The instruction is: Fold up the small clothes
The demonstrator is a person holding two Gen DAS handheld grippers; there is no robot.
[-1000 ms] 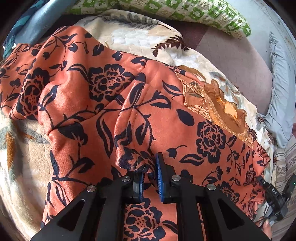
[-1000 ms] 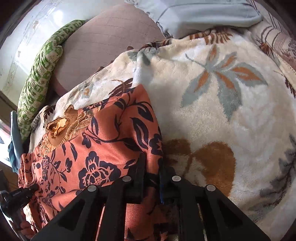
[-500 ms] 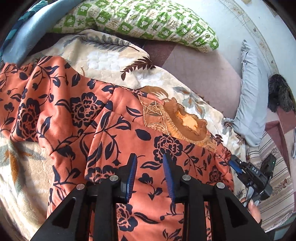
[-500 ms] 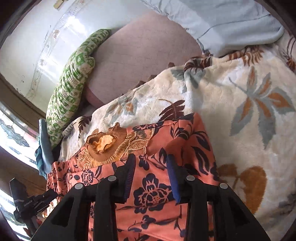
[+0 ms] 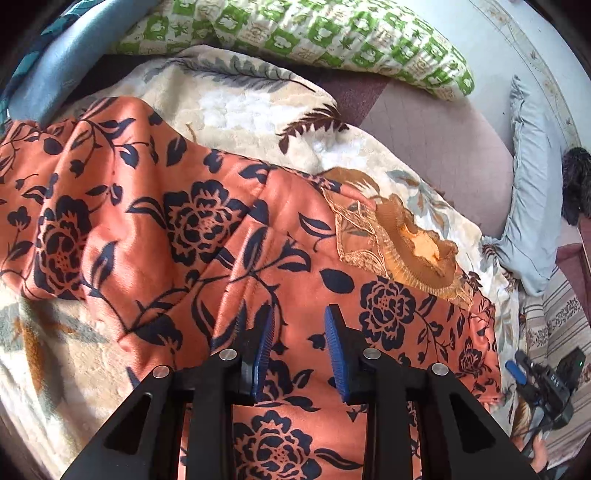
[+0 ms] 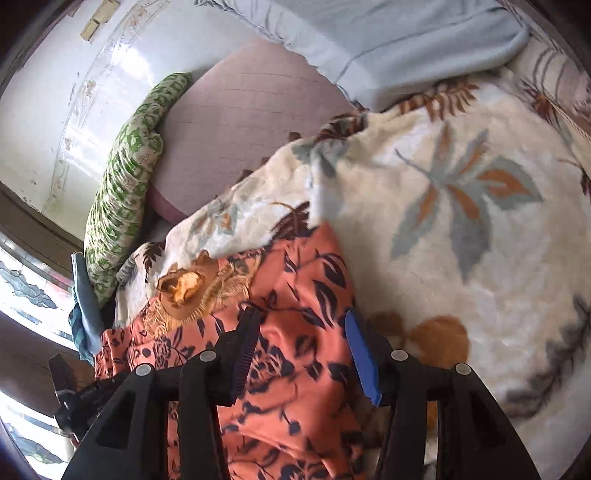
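A small orange velvety garment printed with dark navy flowers and leaves [image 5: 192,236] lies spread and rumpled across a cream plush blanket patterned with grey and rust leaves [image 6: 461,206]. Its tan ruffled lace collar [image 5: 413,251] points toward the far side of the bed. One fold of cloth already lies doubled over the middle, so the folding seems to be under way but not finished.

The left gripper [image 5: 298,345] hovers above the middle of the garment, its blue-padded fingers apart and holding nothing. The right gripper [image 6: 301,356] hangs over the garment's right edge, its fingers spread wider, also empty. The other gripper can be seen at the edge of each wrist view.

The next move probably calls for each gripper to pinch a fresh edge or corner, catching only the garment and not the fluffy blanket beneath, which could easily snag.

Beyond the blanket lie a mauve quilted mattress [image 6: 251,122], a long green-and-white checked bolster pillow [image 5: 306,33] and a pale blue frilled pillow [image 5: 532,206]. A white painted wall [image 6: 74,85] stands behind, with a bright window at one side.
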